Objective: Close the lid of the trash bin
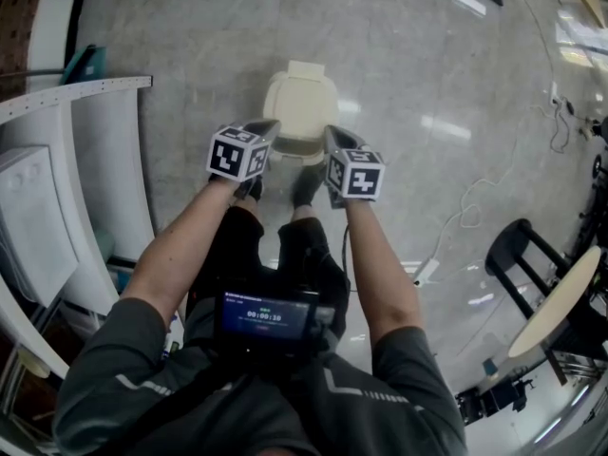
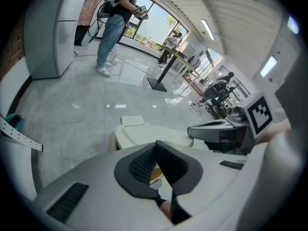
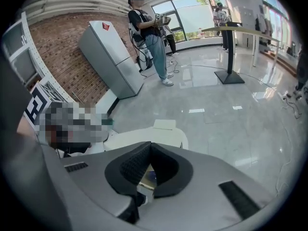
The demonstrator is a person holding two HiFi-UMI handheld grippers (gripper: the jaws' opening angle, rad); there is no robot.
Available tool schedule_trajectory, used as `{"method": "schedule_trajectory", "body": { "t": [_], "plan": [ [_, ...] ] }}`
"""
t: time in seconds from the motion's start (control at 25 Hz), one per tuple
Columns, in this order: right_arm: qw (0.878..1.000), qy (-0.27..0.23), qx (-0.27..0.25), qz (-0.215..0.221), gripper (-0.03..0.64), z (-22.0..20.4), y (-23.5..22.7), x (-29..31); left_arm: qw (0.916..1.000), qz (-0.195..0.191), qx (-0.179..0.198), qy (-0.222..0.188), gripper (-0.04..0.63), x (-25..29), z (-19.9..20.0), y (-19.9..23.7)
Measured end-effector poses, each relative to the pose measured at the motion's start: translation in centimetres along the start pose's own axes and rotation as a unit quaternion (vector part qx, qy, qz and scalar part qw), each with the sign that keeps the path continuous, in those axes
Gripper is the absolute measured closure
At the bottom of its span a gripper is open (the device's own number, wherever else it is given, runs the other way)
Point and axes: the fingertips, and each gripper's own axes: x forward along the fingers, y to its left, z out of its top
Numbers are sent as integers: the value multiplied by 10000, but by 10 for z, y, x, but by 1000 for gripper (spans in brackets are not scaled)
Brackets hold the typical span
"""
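A cream trash bin (image 1: 301,105) stands on the grey floor just ahead of the person's feet. Its lid (image 2: 151,133) lies down flat over the body, with a thin dark gap at the left side, and the hinge tab (image 3: 164,124) faces away. My left gripper (image 1: 269,127) hovers over the bin's near left corner. My right gripper (image 1: 331,134) is over the near right corner. Each is shut with its tips together, the left gripper (image 2: 155,144) and the right gripper (image 3: 150,145) alike, and nothing is held. The right gripper's jaw reaches in beside the lid.
White curved panels (image 1: 90,160) stand at the left. A black chair (image 1: 521,253), a round table (image 1: 562,302) and a floor cable (image 1: 465,207) lie to the right. Far off there are a person (image 3: 150,30), a grey cabinet (image 3: 108,57) and a table stand (image 3: 230,57).
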Motion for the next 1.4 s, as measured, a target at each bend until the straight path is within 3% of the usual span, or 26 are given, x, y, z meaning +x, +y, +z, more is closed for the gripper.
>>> {"method": "schedule_trajectory", "body": {
  "t": [0.56,0.84,1.04,1.4],
  "plan": [
    [9974,547,471,-55,606,-80,-10,34,9977,-88,13,665,591,36,-74,8],
    [9953,801,546,-73,606,-109,-17,53,9947,90,146,1009,591,57,-97,21],
    [9934,1005,511,-193,606,-122,-20,66,9929,250,335,1117,591,70,-103,30],
    [9903,1209,571,-376,606,-135,-26,80,9903,278,190,1346,591,85,-125,36]
  ]
}}
